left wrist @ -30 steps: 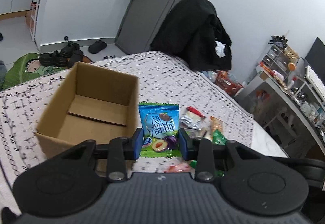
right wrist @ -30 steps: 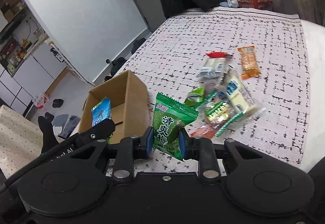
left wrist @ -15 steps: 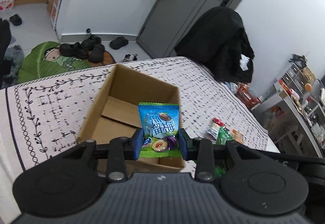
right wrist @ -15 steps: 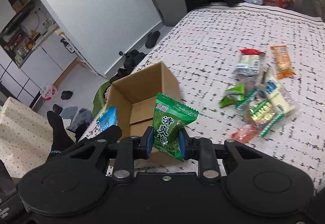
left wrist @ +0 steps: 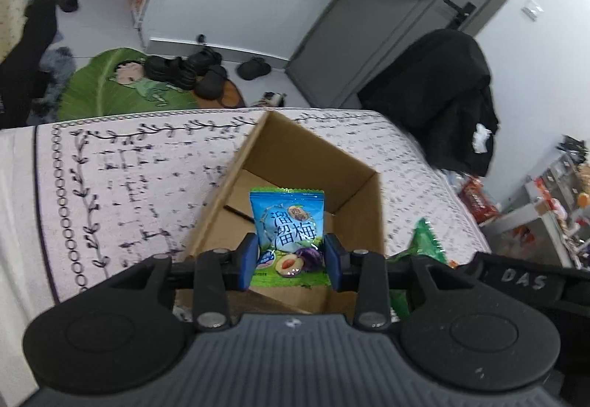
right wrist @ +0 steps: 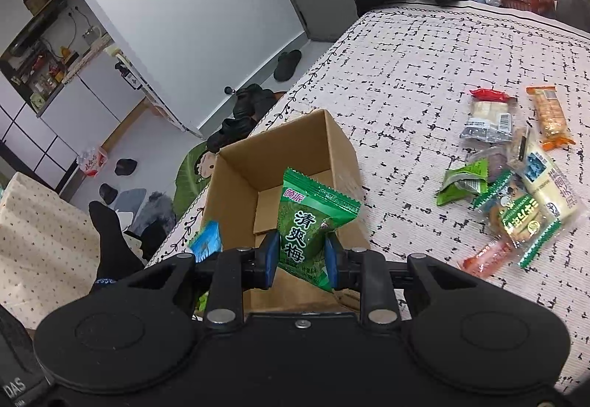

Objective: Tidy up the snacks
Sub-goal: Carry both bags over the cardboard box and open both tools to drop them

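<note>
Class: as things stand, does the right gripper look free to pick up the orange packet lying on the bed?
Probably not yet: the right gripper is shut on a green packet above the box. The orange packet lies uncovered, off to its right.

Light is even, cool and diffuse in both views; you get no hard shadows. Strong fisheye bend: the door point(left wrist: 372, 23) and walls curve at the edges. Bedspread point(left wrist: 121, 182) pattern smears with motion blur in the left view. Slight glare on the snack wrappers point(right wrist: 516, 200).
</note>
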A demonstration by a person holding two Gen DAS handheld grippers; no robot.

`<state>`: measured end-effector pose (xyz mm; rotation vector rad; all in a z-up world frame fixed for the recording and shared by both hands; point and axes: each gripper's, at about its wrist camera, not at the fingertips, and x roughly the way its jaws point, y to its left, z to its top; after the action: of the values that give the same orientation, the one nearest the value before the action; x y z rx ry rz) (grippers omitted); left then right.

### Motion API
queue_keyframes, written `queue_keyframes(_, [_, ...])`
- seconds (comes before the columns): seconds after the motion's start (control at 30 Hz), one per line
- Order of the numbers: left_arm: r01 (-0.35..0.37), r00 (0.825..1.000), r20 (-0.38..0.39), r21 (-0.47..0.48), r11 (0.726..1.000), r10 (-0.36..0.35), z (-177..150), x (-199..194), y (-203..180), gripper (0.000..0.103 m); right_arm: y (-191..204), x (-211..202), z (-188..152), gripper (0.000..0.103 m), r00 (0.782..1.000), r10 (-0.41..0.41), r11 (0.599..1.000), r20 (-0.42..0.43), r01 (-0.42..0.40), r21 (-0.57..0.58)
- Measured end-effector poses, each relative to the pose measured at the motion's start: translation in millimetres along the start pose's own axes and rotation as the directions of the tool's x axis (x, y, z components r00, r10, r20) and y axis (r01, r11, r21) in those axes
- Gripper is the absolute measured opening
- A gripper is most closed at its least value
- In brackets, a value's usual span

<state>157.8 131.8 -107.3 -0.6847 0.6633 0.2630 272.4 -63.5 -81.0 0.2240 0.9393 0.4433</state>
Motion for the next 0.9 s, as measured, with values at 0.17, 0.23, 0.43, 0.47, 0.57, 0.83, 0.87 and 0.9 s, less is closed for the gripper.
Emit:
queue_keyframes(0.17, [-0.003,1.000,0.003,-0.022,1.000,0.003,2.3,-2.3,1.2,0.047,0.4,1.9,2.1,0.026,1.000,0.008,1.000,0.002,-0.008,0.009])
queue_keyframes(0.23, [-0.008,1.000,0.011,-0.011,1.000,0.008,2.6,-4.7,-1.9,0.055,1.5,3.3,2.4,0.027,1.000,0.015,1.000,-0.003,-0.015,0.009])
queue_keyframes(0.43, [-0.029,0.999,0.028,-0.007,1.000,0.030,4.8,-11.4,-3.7,0.071,2.2,-1.0,7.3,0.038,0.998,0.067,0.998,-0.001,-0.067,0.015])
queue_keyframes(0.47, [-0.034,0.999,0.033,-0.006,0.999,0.034,5.1,-12.8,-4.0,0.076,1.3,-3.7,8.6,0.049,0.998,0.070,0.997,0.002,-0.070,0.015])
queue_keyframes(0.57, [-0.046,0.998,0.043,-0.001,0.999,0.046,4.8,-15.4,-5.8,0.085,-2.7,-15.0,10.2,0.058,0.997,0.065,0.998,0.034,-0.065,0.007])
queue_keyframes(0.83, [-0.030,0.999,0.033,0.047,0.998,0.028,-1.3,-18.1,-23.0,0.090,-32.3,-36.2,7.6,0.067,0.999,0.017,1.000,0.050,-0.018,0.024])
queue_keyframes(0.87, [-0.030,0.999,0.033,0.056,0.998,0.028,-1.9,-18.6,-26.0,0.091,-36.0,-39.4,6.7,0.070,0.999,0.010,1.000,0.052,-0.011,0.023])
queue_keyframes(0.9, [-0.030,0.999,0.033,0.066,0.997,0.028,-2.8,-19.5,-29.3,0.091,-40.4,-42.6,6.0,0.071,0.999,-0.002,1.000,0.053,0.000,0.021])
